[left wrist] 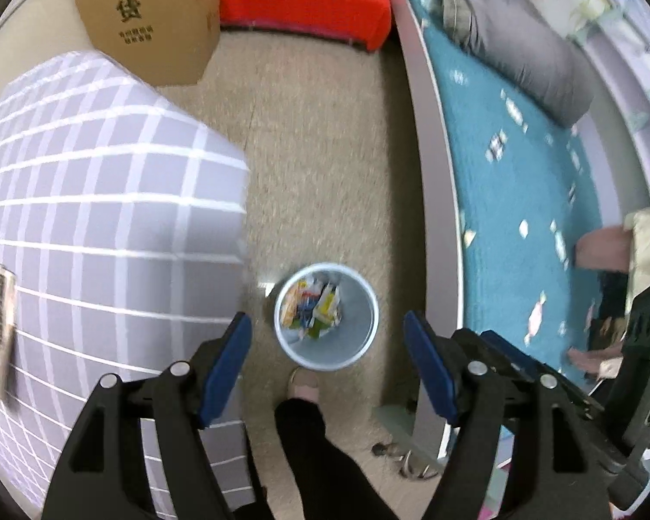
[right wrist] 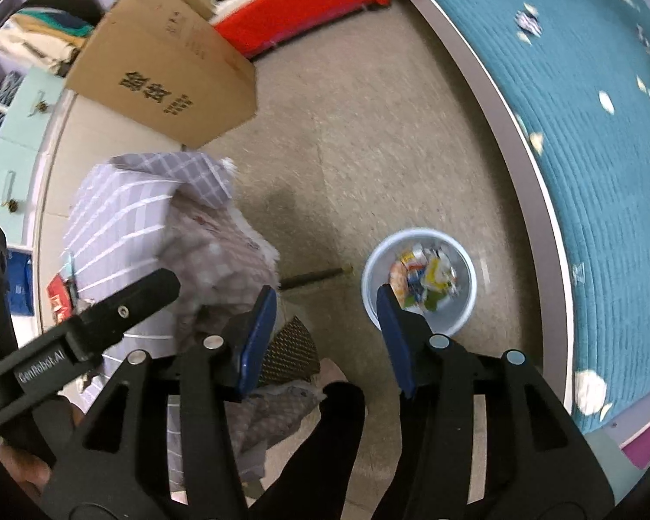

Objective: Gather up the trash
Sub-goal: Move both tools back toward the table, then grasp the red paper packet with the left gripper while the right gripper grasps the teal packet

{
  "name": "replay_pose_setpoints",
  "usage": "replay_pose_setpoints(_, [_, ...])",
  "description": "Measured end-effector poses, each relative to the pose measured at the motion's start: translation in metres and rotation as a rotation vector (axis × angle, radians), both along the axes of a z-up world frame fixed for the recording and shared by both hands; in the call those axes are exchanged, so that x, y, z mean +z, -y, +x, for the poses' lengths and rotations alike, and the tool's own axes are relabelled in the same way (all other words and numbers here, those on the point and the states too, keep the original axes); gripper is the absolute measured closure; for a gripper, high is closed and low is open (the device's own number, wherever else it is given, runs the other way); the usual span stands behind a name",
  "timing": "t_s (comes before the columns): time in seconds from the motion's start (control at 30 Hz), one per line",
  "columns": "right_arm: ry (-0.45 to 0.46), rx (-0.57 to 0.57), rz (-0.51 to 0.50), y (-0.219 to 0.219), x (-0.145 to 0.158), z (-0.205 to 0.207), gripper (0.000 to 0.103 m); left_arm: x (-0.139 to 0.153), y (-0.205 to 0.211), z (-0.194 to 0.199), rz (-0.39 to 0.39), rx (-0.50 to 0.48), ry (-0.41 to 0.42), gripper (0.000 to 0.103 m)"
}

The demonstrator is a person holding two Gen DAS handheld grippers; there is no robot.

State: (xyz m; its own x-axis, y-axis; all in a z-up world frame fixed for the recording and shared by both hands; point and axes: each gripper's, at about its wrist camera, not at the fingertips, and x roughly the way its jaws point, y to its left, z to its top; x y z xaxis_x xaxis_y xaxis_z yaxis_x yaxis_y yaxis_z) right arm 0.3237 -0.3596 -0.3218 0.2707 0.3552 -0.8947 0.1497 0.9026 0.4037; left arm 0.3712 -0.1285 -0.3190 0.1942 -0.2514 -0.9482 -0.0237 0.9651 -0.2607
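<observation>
A pale blue round trash bin (left wrist: 359,338) stands on the beige floor and holds several colourful wrappers (left wrist: 314,307). My left gripper (left wrist: 327,338) is open and empty, high above the bin, which shows between its blue pads. In the right wrist view the bin (right wrist: 466,307) with its wrappers (right wrist: 424,279) sits just right of my right gripper (right wrist: 327,310), which is open and empty. The right gripper's right fingertip (right wrist: 388,303) overlaps the bin's rim in the image. The left gripper's black body (right wrist: 82,329) shows at the lower left.
A bed with a grey checked cover (left wrist: 86,216) lies left; a teal mat (left wrist: 520,199) with scattered small pieces lies right. A cardboard box (left wrist: 151,17) and a red piece of furniture (left wrist: 303,4) stand at the back. The person's leg and foot (left wrist: 303,383) are just below the bin.
</observation>
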Motion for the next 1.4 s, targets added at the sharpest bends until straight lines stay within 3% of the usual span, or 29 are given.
replay_pose_setpoints(0.17, [0.078, 0.077, 0.010, -0.045, 0.035, 0.011, 0.055, 0.037, -0.055, -0.004, 0.008, 0.068, 0.098, 0.032])
replay_pose_setpoints(0.33, [0.114, 0.167, 0.047, -0.107, 0.051, 0.021, 0.055, 0.056, -0.131, -0.014, 0.057, 0.182, 0.139, 0.032])
replay_pose_setpoints(0.57, [0.112, 0.286, 0.081, -0.205, 0.051, 0.030, 0.055, 0.063, -0.265, -0.031, 0.146, 0.378, 0.161, 0.032])
replay_pose_setpoints(0.77, [0.099, 0.356, 0.098, -0.282, 0.045, 0.032, 0.055, 0.048, -0.354, -0.042, 0.176, 0.479, 0.116, 0.032])
replay_pose_setpoints(0.97, [0.074, 0.379, 0.096, -0.325, 0.038, 0.032, 0.055, 0.032, -0.380, -0.038, 0.177, 0.430, 0.084, 0.033])
replay_pose_setpoints(1.0, [0.072, 0.381, 0.091, -0.331, 0.037, 0.033, 0.055, 0.030, -0.380, -0.036, 0.173, 0.422, 0.081, 0.039])
replay_pose_setpoints(1.33, [0.069, 0.388, 0.056, -0.359, 0.039, 0.037, 0.055, 0.007, -0.386, -0.017, 0.114, 0.353, 0.044, 0.050])
replay_pose_setpoints(1.4, [0.068, 0.392, 0.051, -0.365, 0.039, 0.038, 0.055, 0.002, -0.388, -0.014, 0.108, 0.349, 0.043, 0.058])
